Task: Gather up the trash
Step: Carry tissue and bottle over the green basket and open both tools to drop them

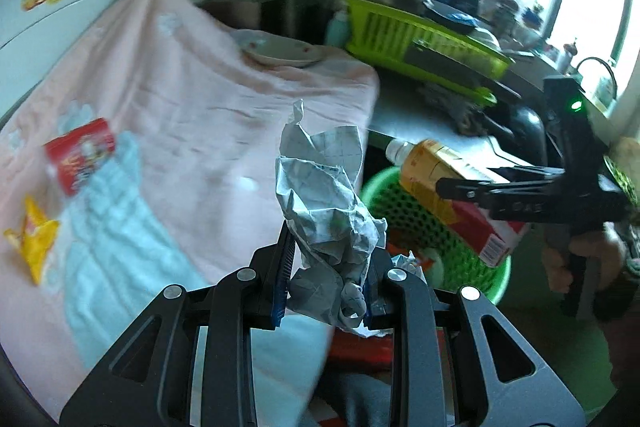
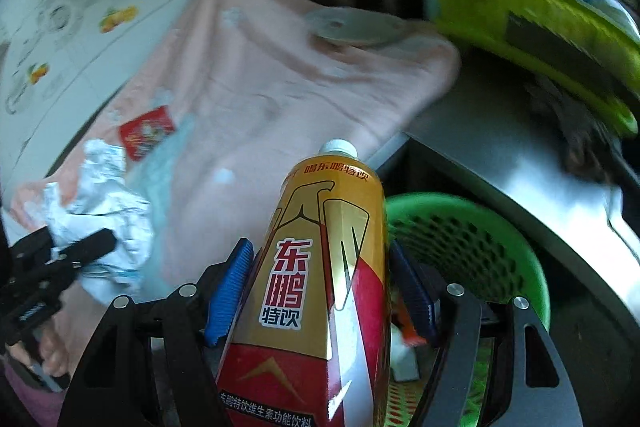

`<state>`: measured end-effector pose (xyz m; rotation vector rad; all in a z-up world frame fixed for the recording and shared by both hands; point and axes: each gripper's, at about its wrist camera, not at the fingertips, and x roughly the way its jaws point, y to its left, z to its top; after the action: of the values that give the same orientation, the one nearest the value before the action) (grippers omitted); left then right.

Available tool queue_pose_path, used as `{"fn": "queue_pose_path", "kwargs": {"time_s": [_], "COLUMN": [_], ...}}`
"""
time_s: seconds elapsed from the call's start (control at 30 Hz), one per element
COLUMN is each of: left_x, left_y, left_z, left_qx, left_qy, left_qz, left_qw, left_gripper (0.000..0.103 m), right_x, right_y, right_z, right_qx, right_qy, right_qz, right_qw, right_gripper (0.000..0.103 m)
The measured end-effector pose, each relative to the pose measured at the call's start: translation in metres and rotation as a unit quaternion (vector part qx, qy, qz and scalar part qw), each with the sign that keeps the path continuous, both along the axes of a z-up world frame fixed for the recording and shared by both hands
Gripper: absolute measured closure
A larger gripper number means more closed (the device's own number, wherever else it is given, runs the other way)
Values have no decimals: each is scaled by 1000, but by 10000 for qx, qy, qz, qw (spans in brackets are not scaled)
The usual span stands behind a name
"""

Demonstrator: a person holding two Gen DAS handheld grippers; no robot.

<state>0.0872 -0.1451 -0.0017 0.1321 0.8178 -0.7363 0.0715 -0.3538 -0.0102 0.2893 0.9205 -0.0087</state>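
Note:
My left gripper (image 1: 329, 279) is shut on a crumpled ball of grey-white paper (image 1: 326, 203), held at the right edge of the pink-covered table. My right gripper (image 2: 320, 291) is shut on a gold and red drink bottle (image 2: 320, 267) with a white cap, its neck pointing away from me. Both loads hang close to a green perforated basket (image 2: 472, 251) on the floor beside the table; the basket (image 1: 404, 215) holds some scraps. In the left wrist view the bottle (image 1: 448, 187) and right gripper (image 1: 464, 185) are over the basket. A red packet (image 1: 80, 155) and a yellow wrapper (image 1: 36, 239) lie on the cloth.
A pink and light-blue cloth (image 1: 192, 99) covers the table, with a plate (image 1: 280, 53) at its far end. A lime-green dish rack (image 1: 420, 43) and dark clutter crowd the steel counter (image 2: 500, 155) to the right. A white tiled wall with fruit stickers runs along the left.

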Motion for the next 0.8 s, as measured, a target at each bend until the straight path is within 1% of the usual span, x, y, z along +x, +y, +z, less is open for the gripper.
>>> {"fn": "queue_pose_path", "kwargs": {"time_s": [0.07,0.13,0.23,0.33,0.43,0.57,0.7,0.8], "left_x": [-6,-9,-15,-21,-23,-25,-29,-31], "left_y": [-15,-26,-42,-57,-67,-84,-103,-118], "left_z": [-4,-7,-11,-18,-24,-31,-39,-47], "left_qx": [48,98,156,247,300,362,385,458], "left_qy": [25,38,64,80,124,147,173,173], "left_qz": [-107,-178,-277,-370,-446,-560,-681,-759], "left_qw": [9999,9998,9995,9990,9985,9977,9968,9959], "left_gripper": [77,77,77,77,77,77,76,76], "right_x": [-7,-13,-17,-20,-24,-33,-43,-52], "right_y": [-13,-28,-43,-55,-61,-71,-77,-81], "right_z": [-12,-29,-50,-77,-94,-94,-81,-70], "right_qx": [-103,-80,-62,-1,138,282,274,192], "right_qy": [60,159,249,442,509,355,174,66], "right_qz": [-170,-324,-463,-571,-643,-724,-781,-808], "right_qw": [9998,9993,9986,9974,9965,9963,9964,9965], "right_gripper": [36,37,43,43,44,44,43,38]}}
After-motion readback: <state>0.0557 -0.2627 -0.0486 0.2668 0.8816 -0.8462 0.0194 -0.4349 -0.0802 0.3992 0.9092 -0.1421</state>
